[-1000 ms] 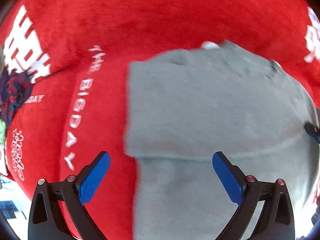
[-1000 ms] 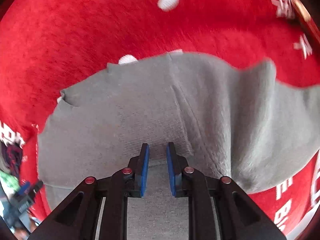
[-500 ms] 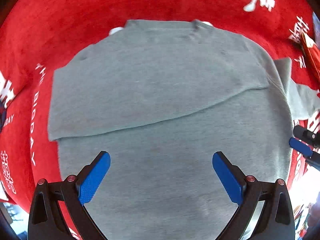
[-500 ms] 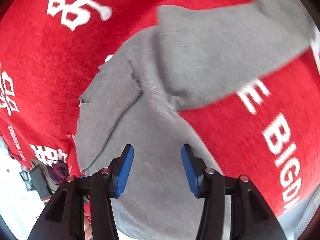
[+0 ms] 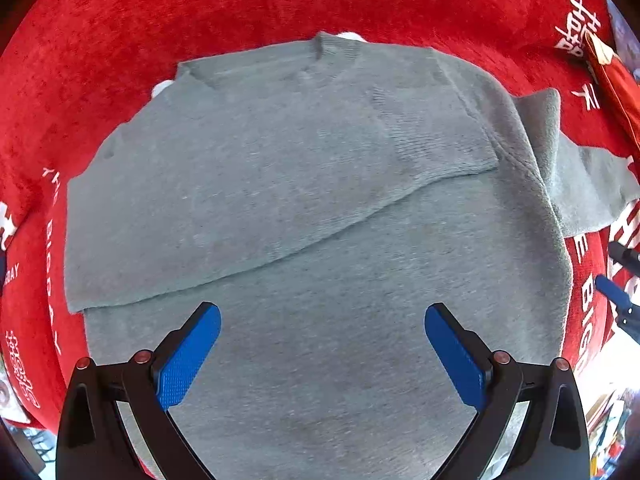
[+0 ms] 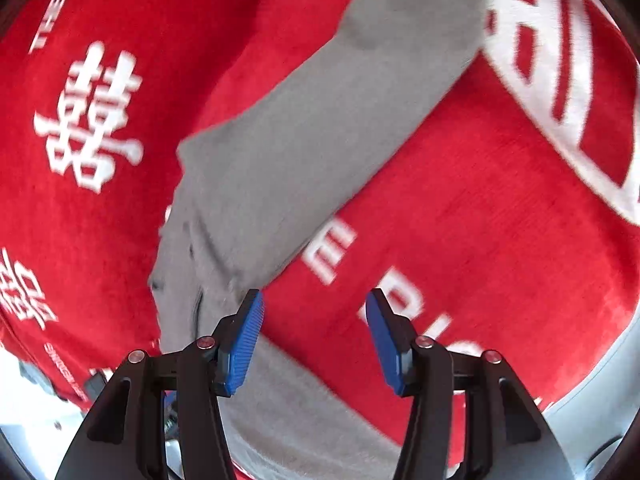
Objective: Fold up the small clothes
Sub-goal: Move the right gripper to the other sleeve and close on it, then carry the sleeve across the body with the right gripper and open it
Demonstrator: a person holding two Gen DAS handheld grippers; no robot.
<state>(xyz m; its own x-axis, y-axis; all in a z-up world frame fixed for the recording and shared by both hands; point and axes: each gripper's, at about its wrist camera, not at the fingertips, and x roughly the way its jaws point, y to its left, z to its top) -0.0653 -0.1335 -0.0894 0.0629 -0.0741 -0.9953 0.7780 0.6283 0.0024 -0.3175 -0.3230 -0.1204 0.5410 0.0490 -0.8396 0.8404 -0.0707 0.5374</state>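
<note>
A grey knit sweater [image 5: 304,184] lies flat on the red cloth, its left sleeve folded across the chest and its right sleeve [image 5: 580,184] spread out to the right. My left gripper [image 5: 322,322] hangs open above the sweater's lower body, nothing between its blue pads. In the right wrist view the loose sleeve [image 6: 304,136] runs diagonally up to the right. My right gripper [image 6: 314,312] is over the red cloth beside that sleeve, its jaws opening and empty. The right gripper's blue tip [image 5: 610,290] shows at the left view's right edge.
The red plush cloth [image 5: 280,4] with white characters and lettering [image 6: 92,116] covers the table. A red packet [image 5: 616,80] lies at the far right. The cloth's edge and clutter beyond it show at the lower left [image 6: 44,376] and lower right.
Both grippers have slid sideways over the sweater. The right gripper was shut on the grey knit, then let go and opened, rolling toward the loose sleeve. The left stayed open.
</note>
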